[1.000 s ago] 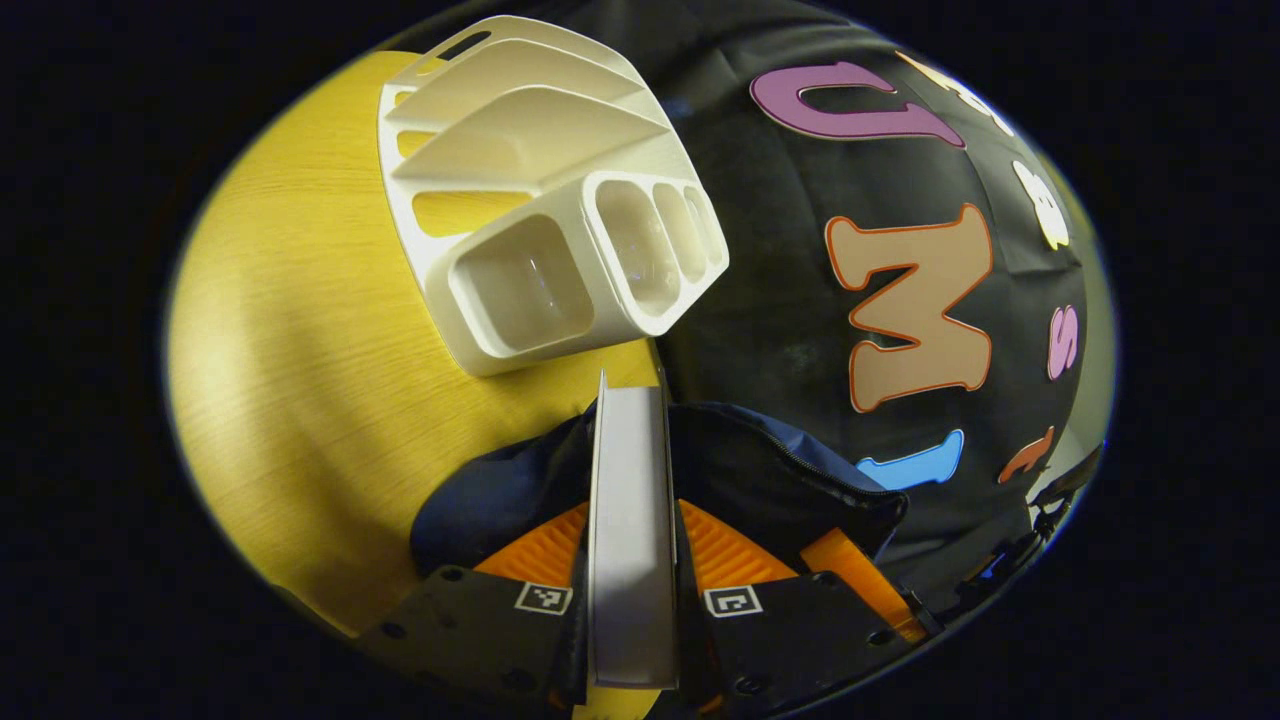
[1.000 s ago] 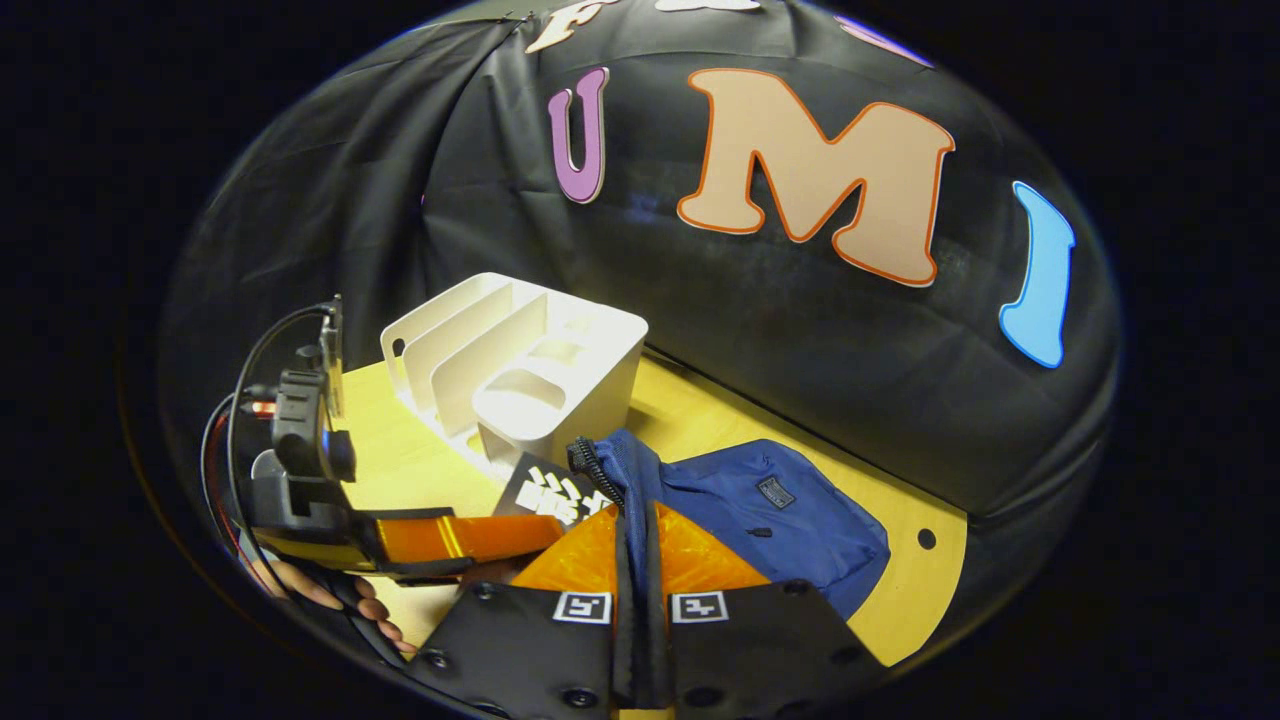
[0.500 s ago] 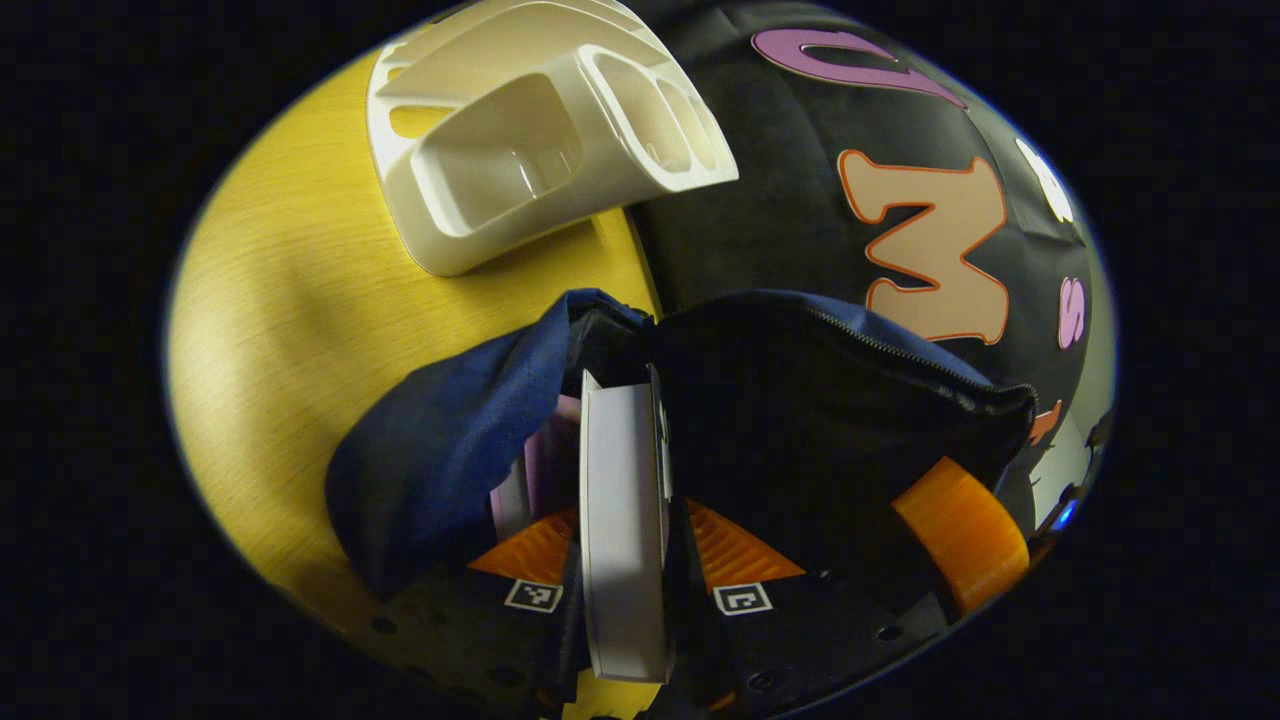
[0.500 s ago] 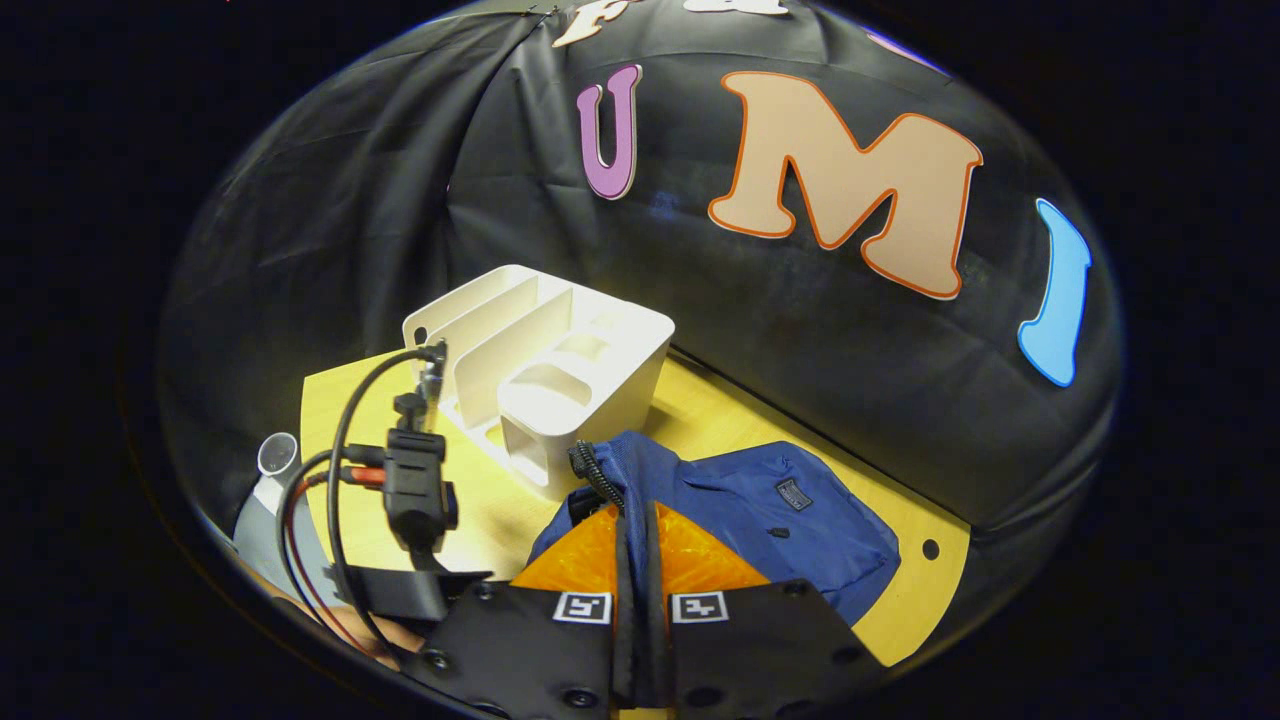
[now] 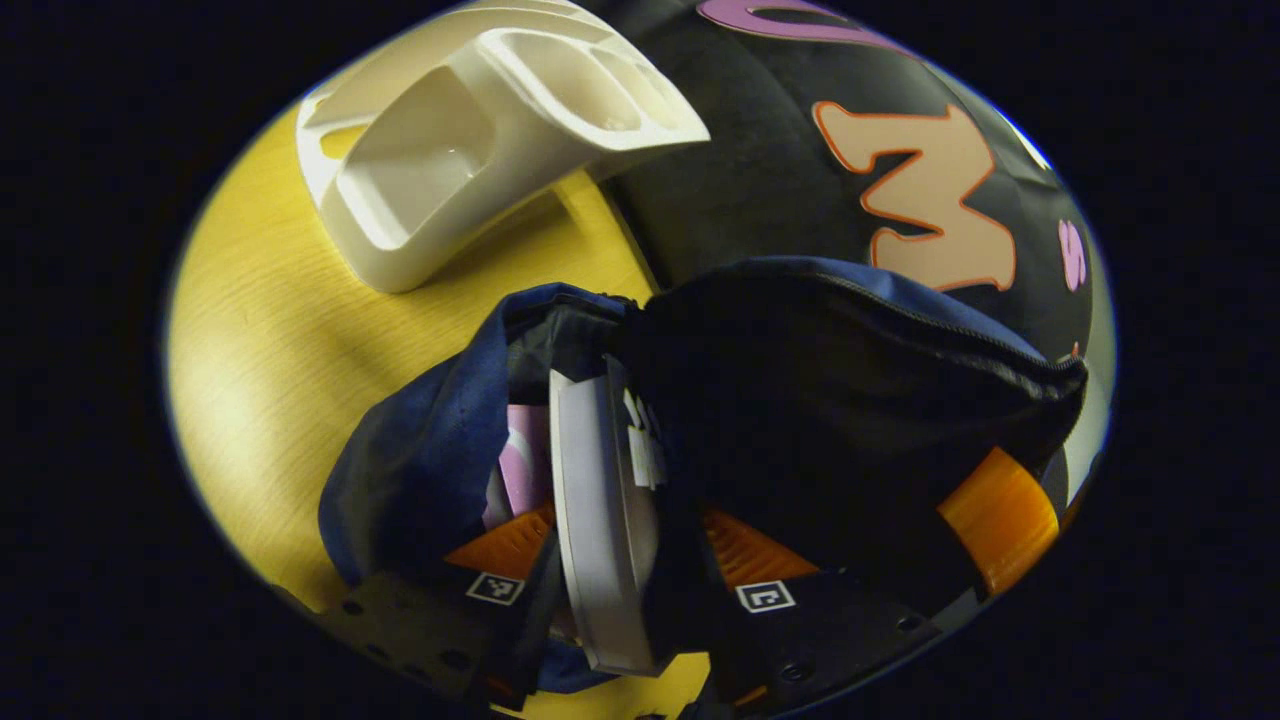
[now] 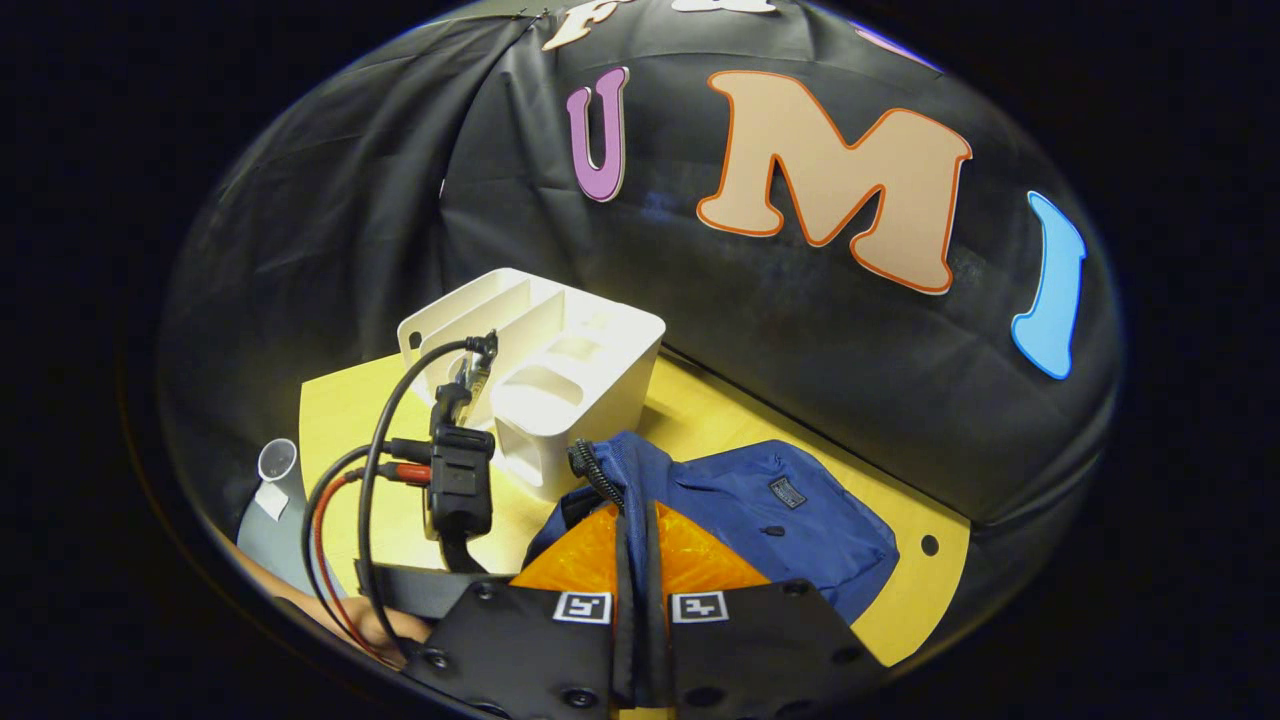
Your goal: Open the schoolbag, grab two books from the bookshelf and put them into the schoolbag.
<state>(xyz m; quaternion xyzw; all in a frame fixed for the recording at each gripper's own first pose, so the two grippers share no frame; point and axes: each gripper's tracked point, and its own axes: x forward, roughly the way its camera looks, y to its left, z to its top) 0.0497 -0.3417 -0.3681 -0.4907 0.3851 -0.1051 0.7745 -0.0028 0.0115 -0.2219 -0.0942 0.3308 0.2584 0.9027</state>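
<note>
navy fabric of the schoolbag's rim [image 6: 632, 520] was pinched between the fingers of the right gripper [image 6: 637, 590], holding the mouth open on the yellow table [image 5: 270, 330]. the left gripper [image 5: 610, 560] clasped a white book [image 5: 590, 500] upright, its far end inside the schoolbag [image 5: 800, 400] beside a half-hidden purple book [image 5: 520, 470]. the white bookshelf [image 5: 450, 150] stood near, just beyond the bag.

Navy blue schoolbag [image 6: 780, 520] lying on the yellow wooden tabletop [image 6: 340, 420], near the edge along the booth wall; zipped mouth open, one lip raised. White book [image 5: 595, 500] standing edge-on in the open mouth, partly inside, dark lining around it. Second book [image 5: 520, 470], pale purple and white, deeper in the bag, just beside the white one. White plastic bookshelf [image 6: 540, 370] upright near the same edge, just beside the bag's mouth, upright dividers and front pockets bare.
</note>
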